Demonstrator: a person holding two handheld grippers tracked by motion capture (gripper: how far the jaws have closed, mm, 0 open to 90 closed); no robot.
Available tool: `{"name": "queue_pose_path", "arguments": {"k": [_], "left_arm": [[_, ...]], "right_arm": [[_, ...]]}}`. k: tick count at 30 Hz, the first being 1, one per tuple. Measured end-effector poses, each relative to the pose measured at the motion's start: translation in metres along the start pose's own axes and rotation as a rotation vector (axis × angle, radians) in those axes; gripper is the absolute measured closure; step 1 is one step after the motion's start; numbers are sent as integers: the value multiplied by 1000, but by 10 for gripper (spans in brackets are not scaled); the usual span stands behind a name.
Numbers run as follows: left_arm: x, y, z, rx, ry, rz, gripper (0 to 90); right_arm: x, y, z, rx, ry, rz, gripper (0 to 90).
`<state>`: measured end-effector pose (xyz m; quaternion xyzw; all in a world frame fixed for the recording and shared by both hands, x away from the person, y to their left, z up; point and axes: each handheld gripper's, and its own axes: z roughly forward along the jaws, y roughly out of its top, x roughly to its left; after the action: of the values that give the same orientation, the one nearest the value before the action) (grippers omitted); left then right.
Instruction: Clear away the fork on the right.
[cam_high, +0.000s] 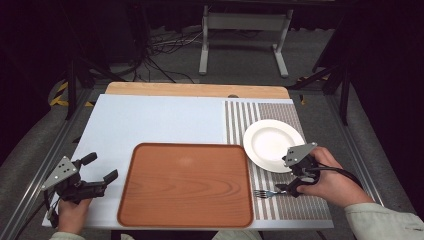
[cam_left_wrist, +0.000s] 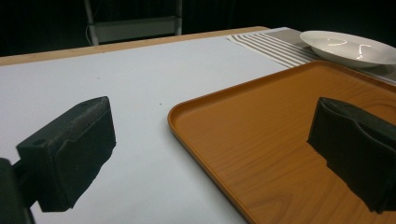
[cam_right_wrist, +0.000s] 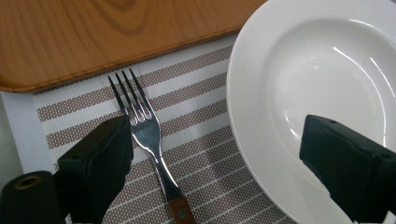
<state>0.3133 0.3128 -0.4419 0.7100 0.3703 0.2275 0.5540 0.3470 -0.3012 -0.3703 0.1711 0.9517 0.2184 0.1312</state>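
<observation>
Fork first: a silver metal fork with a reddish wooden handle (cam_right_wrist: 150, 140) is lying flat on the brown-and-white striped woven placemat (cam_right_wrist: 196, 116), its tines pointing toward the edge of the rounded orange-brown wooden tray (cam_right_wrist: 93, 37). I'm seeing it between that tray and the round white ceramic plate (cam_right_wrist: 317, 84), close to both but touching neither. In the high view the fork (cam_high: 266, 193) is sitting just off the tray's near right corner, below the plate (cam_high: 272, 144).

I'm holding my right gripper (cam_right_wrist: 215, 163) over it with the jaws spread wide: one black jaw is hanging beside the fork's neck, the other is hovering above the plate's rim. Nothing is being gripped. From above, the right gripper (cam_high: 295, 182) is tilting down at the fork's handle end, with the hand (cam_high: 332, 180) wrapped behind it.

My left gripper (cam_left_wrist: 210, 140) is idling released too, jaws well apart, one over the pale blue table cover (cam_left_wrist: 116, 74) and one over the tray (cam_left_wrist: 261, 135). In the high view the left gripper (cam_high: 100, 170) is resting near the tray's left edge, holding nothing.
</observation>
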Motion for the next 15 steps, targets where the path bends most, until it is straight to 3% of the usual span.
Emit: {"name": "queue_pose_path", "arguments": {"k": [15], "left_arm": [[1,0,1,9,-9,-2,16]], "right_arm": [[3,4,8,145,64,-72,149]]}}
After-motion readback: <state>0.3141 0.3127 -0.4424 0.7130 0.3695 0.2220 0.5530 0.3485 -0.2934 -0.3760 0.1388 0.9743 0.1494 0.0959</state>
